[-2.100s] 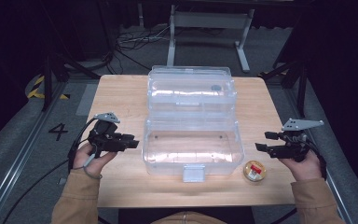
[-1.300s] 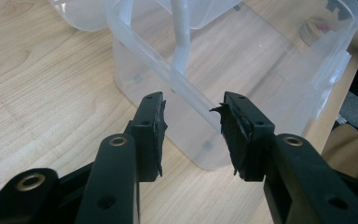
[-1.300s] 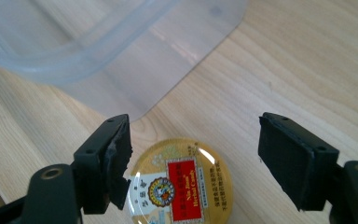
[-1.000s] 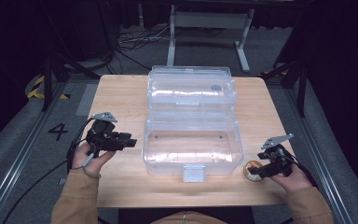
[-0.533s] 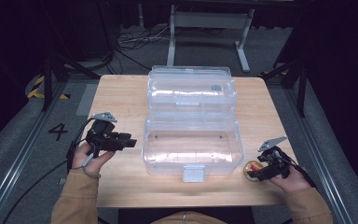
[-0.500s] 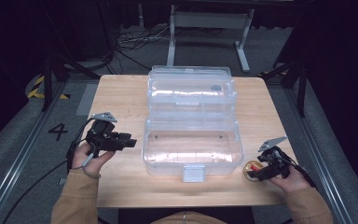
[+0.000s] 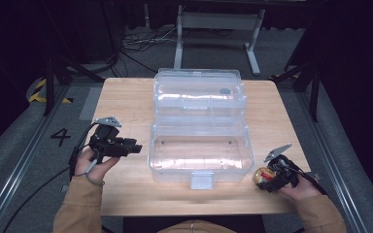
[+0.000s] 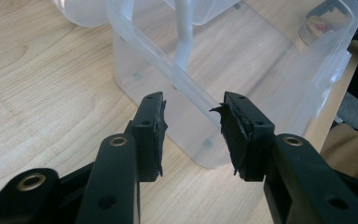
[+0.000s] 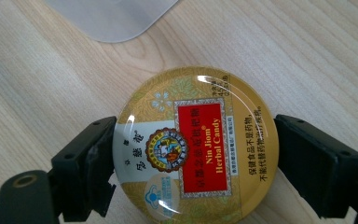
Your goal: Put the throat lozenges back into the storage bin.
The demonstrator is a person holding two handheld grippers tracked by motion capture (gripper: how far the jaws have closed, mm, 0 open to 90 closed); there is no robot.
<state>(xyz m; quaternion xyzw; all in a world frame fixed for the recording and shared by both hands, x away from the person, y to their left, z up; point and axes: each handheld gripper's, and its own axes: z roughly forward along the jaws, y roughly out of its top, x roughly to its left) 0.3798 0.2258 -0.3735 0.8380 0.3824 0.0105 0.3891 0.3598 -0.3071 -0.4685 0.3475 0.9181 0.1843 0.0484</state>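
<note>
Between the right gripper's point(image 9: 193, 163) fingers sits the candy tin point(image 9: 196, 144), flanks touching.

The surface point(image 7: 126, 102) was pale wood with a visible grain and a smooth, matt finish. The storage box point(image 7: 199, 150) on it was clear plastic, slightly cloudy, with glossy walls that caught the light; its open lid point(image 7: 199, 90) looked the same. The round tin point(image 9: 196, 144) had a glossy, lacquered lid printed in gold and red, with bright reflections across it. The left tongs point(image 8: 193, 128) were matt black plastic with brass-coloured metal inserts, their pads point(image 8: 158, 130) rough and frayed at the edges. The right tongs point(image 9: 193, 168) showed the same dull black plastic. The sleeve point(image 7: 77, 208) was tan woven cloth.
</note>
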